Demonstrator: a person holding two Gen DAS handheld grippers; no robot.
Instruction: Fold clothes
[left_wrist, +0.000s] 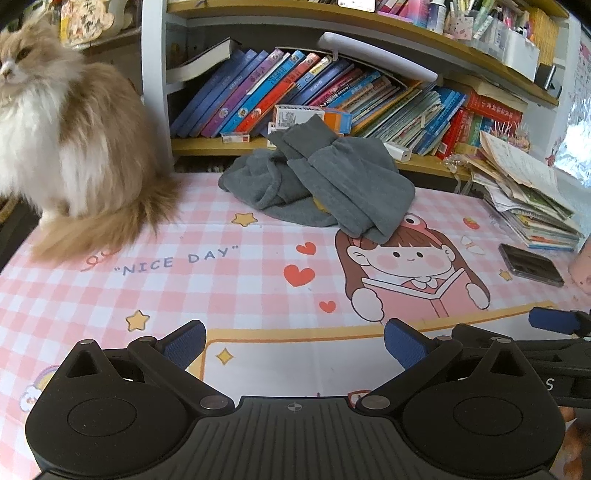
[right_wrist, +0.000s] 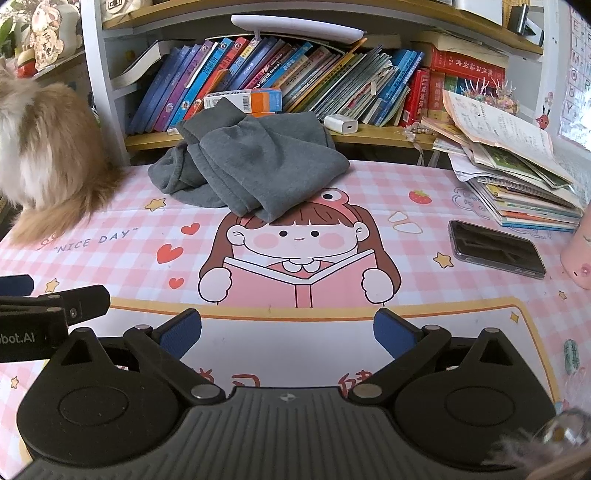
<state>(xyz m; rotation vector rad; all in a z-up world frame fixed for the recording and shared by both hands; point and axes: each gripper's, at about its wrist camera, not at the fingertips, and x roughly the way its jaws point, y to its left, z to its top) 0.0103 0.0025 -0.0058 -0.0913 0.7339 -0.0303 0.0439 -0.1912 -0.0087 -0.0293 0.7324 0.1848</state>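
Hovering over the near edge of the desk mat (right_wrist: 110, 258), the left gripper (left_wrist: 294, 343) and right gripper (right_wrist: 287, 332) both have their blue pads spread wide, grasping nothing. The grey garment (right_wrist: 251, 162) lies crumpled at the mat's far edge, well apart from both. A fluffy cat (left_wrist: 62, 147) sits at the far left corner, tail just beside the cloth; I'd guess spreading the fabric could brush or startle it. The phone (right_wrist: 496, 249) and book pile (right_wrist: 517, 177) by the right edge could get swept too. Printed on the mat: "NICE DAY"; the left tool's body shows "bot.AI"
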